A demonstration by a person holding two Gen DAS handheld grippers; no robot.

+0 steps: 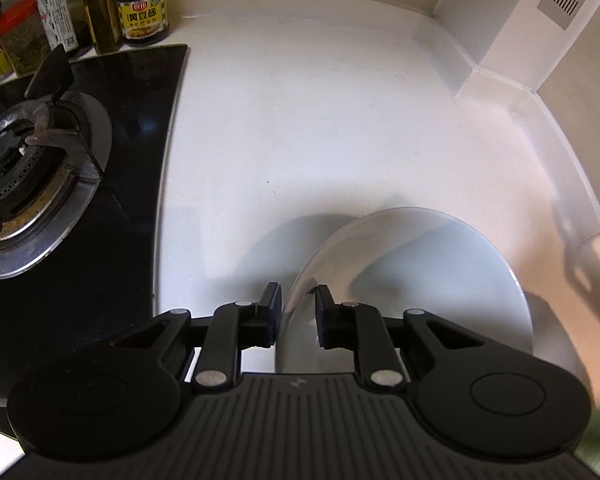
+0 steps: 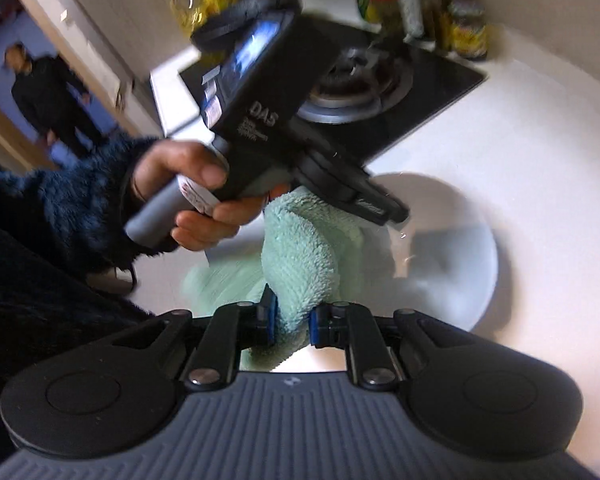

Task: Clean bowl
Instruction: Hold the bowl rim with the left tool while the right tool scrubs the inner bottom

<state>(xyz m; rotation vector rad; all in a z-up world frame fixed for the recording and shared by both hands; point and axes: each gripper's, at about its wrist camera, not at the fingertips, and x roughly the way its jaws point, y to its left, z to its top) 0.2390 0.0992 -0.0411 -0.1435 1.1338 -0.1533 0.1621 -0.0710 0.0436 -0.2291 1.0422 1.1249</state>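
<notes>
The bowl (image 1: 412, 276) sits on the white counter (image 1: 300, 120), right of the stove (image 1: 80, 208) and close to you. It's pale and shiny, and in your left view it looks tipped up on edge, rim toward the camera.

Your left gripper (image 1: 298, 312) straddles the near rim, one finger outside and one inside the bowl. The jaws stand only a little apart, and you can't really tell if the pads actually press on the rim or just bracket it.

Your right gripper (image 2: 292, 320) is clamped on a mint green cloth (image 2: 304, 248), which bunches up between the pads and sticks out toward the bowl (image 2: 452, 248). That view is blurry, so whether the cloth touches the bowl is hard to say.

In the way: from the right side, your left hand (image 2: 196, 204) and its gripper body cover a big part of the bowl's left edge and the stove (image 2: 364, 84) behind.

Around it: jars and bottles (image 1: 100, 12) lined up at the wall behind the stove, a burner (image 1: 16, 168) with its grate, a boxed-in corner (image 1: 512, 60) with vents to the right. A person (image 2: 48, 100) in dark clothes stands in a doorway far left.
</notes>
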